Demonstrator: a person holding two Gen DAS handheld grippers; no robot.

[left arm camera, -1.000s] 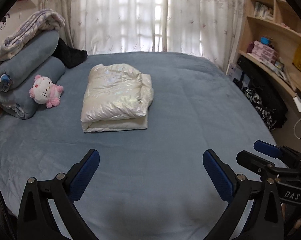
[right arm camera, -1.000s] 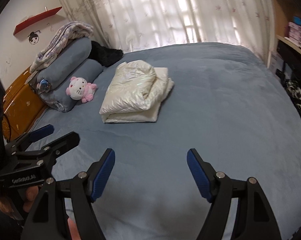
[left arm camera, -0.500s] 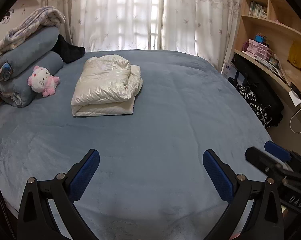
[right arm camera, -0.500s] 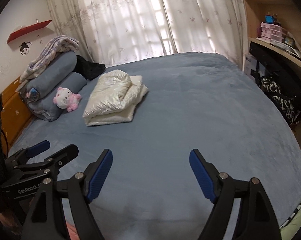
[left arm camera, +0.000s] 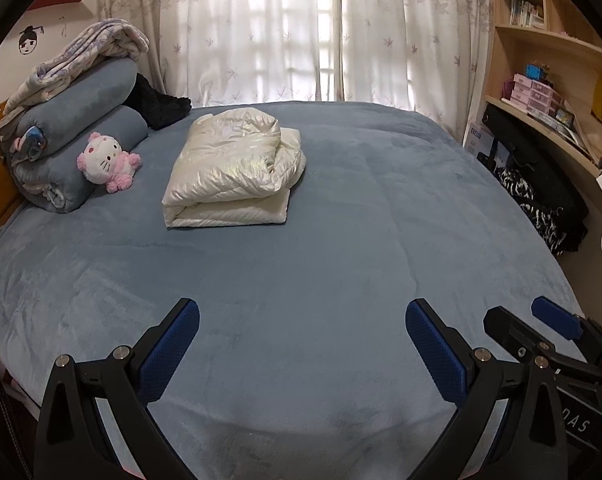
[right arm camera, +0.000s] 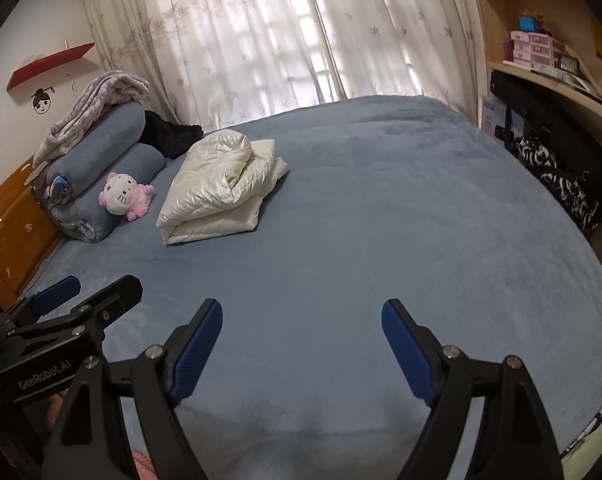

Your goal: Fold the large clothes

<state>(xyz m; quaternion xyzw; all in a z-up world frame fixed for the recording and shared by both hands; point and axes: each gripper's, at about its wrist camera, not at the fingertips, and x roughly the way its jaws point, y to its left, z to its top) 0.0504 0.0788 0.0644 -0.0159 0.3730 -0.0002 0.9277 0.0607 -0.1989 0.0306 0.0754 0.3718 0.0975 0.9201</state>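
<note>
On the left of the bed (left arm camera: 341, 240), with its soft blue-grey plush cover, two rolled blue blankets (left arm camera: 81, 120) are stacked under a crumpled pale throw, and a fuzzy pink-and-white plush cat (left arm camera: 105, 162) leans against the lower roll. Just right of the toy, the cream quilted jacket (left arm camera: 231, 172), glossy and puffy, lies folded into a thick rectangular bundle on the bed, well apart from both tools. The left tool (left arm camera: 301, 344) and the right tool (right arm camera: 301, 340) hover over bare cover nearer the camera, each with its ribbed blue pads spread wide and nothing between them.
</note>
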